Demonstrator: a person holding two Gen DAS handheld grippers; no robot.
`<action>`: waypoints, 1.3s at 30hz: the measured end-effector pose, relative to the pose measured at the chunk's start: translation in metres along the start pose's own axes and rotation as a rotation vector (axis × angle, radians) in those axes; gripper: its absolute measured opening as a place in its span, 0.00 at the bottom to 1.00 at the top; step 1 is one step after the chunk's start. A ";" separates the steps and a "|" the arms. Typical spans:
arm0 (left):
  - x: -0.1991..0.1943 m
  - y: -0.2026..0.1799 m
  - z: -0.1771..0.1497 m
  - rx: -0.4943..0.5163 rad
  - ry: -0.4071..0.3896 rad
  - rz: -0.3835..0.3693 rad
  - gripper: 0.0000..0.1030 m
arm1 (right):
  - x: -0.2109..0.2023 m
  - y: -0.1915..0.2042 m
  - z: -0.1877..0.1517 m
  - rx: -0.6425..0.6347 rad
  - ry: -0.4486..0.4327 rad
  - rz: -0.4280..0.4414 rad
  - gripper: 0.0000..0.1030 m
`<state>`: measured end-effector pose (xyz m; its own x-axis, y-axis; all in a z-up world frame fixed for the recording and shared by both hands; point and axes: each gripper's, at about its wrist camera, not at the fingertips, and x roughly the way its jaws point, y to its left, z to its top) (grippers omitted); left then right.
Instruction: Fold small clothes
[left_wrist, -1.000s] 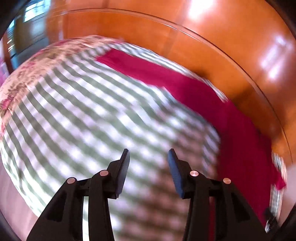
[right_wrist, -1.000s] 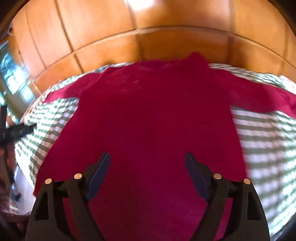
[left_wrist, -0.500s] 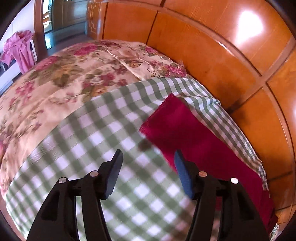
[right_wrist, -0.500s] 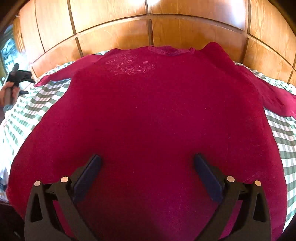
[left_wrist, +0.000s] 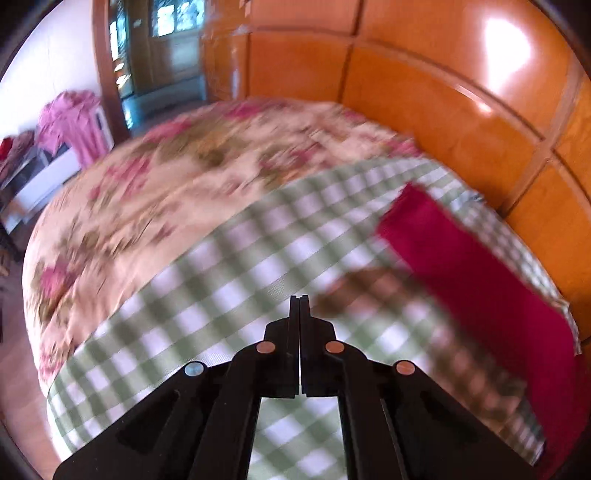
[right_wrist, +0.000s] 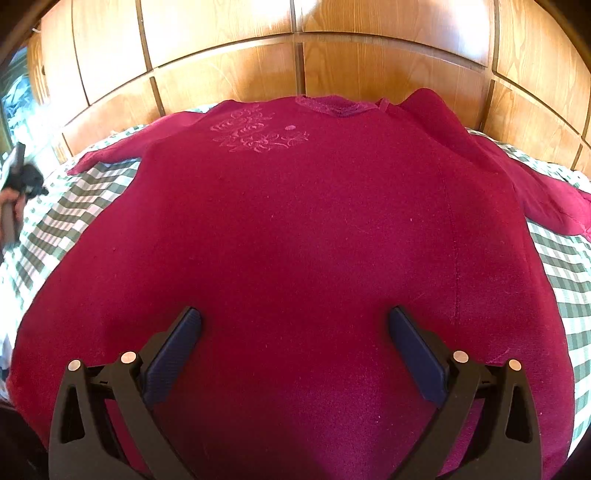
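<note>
Left gripper (left_wrist: 299, 301), jaws just snapped together on nothing, hangs over the checked sheet (left_wrist: 221, 295); a red sleeve (left_wrist: 461, 266) lies right. Right gripper (right_wrist: 294, 325), spread wide, hovers above the sweater (right_wrist: 295, 221), flat against the headboard (right_wrist: 221, 74).

Fuzzy red sweater (right_wrist: 295, 229), glossy wood headboard (right_wrist: 369, 62)

From my feeds I count one crimson sweater (right_wrist: 295, 240) with two sleeves, one green checked sheet (left_wrist: 229, 291), one floral quilt (left_wrist: 155, 192), one pink garment (left_wrist: 72, 118) off the bed, and two tongs (left_wrist: 299, 301) (right_wrist: 295, 332).
</note>
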<state>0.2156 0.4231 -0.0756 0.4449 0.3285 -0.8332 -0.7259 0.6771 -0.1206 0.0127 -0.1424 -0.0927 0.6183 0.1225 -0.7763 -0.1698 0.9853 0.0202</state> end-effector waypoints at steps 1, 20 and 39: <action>0.003 0.006 0.000 -0.025 0.026 -0.053 0.00 | 0.000 0.000 0.000 0.000 -0.001 0.000 0.97; 0.043 -0.078 0.050 0.036 0.072 -0.137 0.06 | -0.001 0.002 -0.001 -0.005 -0.012 -0.014 0.97; -0.054 -0.053 -0.027 0.029 -0.064 -0.123 0.46 | -0.003 -0.004 0.004 0.000 0.013 0.007 0.97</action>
<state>0.2159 0.3515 -0.0391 0.5630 0.2828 -0.7766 -0.6485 0.7336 -0.2030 0.0143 -0.1467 -0.0879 0.6071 0.1283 -0.7842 -0.1742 0.9844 0.0262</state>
